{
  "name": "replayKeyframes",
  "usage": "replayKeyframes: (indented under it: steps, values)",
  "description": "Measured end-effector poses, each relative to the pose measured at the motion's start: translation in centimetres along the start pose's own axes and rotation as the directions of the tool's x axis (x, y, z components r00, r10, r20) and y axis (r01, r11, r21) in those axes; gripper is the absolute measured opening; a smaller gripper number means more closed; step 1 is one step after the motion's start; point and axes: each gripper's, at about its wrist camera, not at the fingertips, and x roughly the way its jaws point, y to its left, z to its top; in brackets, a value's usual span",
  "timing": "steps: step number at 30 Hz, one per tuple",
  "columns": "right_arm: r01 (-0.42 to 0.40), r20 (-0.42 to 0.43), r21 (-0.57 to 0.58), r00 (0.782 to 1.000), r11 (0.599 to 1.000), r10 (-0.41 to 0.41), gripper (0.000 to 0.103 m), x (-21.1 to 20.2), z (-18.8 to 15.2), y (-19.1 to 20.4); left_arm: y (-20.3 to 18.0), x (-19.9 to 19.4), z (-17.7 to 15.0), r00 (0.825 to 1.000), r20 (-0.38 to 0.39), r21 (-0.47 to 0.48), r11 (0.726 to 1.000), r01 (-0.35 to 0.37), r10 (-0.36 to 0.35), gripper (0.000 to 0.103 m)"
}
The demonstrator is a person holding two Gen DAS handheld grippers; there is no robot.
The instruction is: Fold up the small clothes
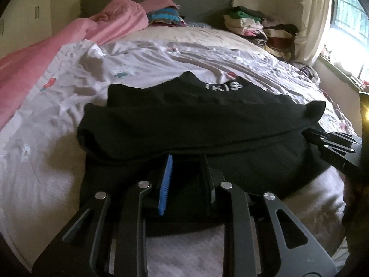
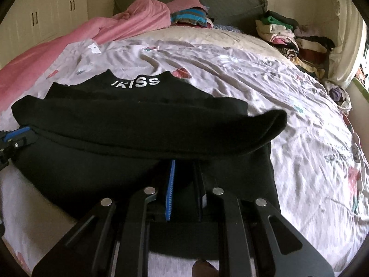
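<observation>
A black garment point(image 1: 184, 124) with white lettering lies on the bed, its near part lifted and carried over towards the lettered end. It also shows in the right wrist view point(image 2: 143, 133). My left gripper point(image 1: 186, 161) is shut on the garment's near edge at its left side; the fingertips are hidden in the cloth. My right gripper point(image 2: 184, 164) is shut on the same edge at the right side. The right gripper shows at the right in the left wrist view point(image 1: 332, 143); the left gripper shows at the left in the right wrist view point(image 2: 13, 140).
The bed has a white patterned sheet point(image 1: 161, 57). A pink blanket point(image 1: 69, 41) lies along the left side. Folded clothes point(image 1: 253, 25) are stacked at the far right by the grey headboard point(image 1: 196, 0), and more sit at the far middle point(image 2: 191, 16). A window is on the right.
</observation>
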Motion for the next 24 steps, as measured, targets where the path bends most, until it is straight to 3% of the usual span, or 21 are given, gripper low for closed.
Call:
replayKeyframes:
  steps: [2, 12, 18, 24]
  values:
    - [-0.001, 0.001, -0.004, 1.000, 1.000, 0.001, 0.014, 0.5, 0.5, 0.0, 0.2, 0.5, 0.2, 1.000, -0.006, -0.001, 1.000, -0.001, 0.001, 0.017]
    - [-0.022, 0.010, -0.014, 1.000, 1.000, 0.022, 0.014, 2.9, 3.3, -0.4, 1.7, 3.3, 3.9, 0.999, -0.010, 0.007, 0.999, -0.045, 0.045, 0.039]
    - [-0.025, 0.034, 0.003, 0.999, 1.000, 0.025, 0.015, 3.7, 5.1, -0.9, 3.6, 3.8, 7.3, 0.996, 0.039, -0.091, 0.993, -0.071, 0.074, 0.040]
    - [0.034, 0.082, 0.069, 0.996, 0.997, -0.039, 0.015, 3.8, 6.6, -3.1, 6.5, 2.7, 7.4, 0.988, 0.130, -0.182, 0.981, -0.063, 0.088, 0.040]
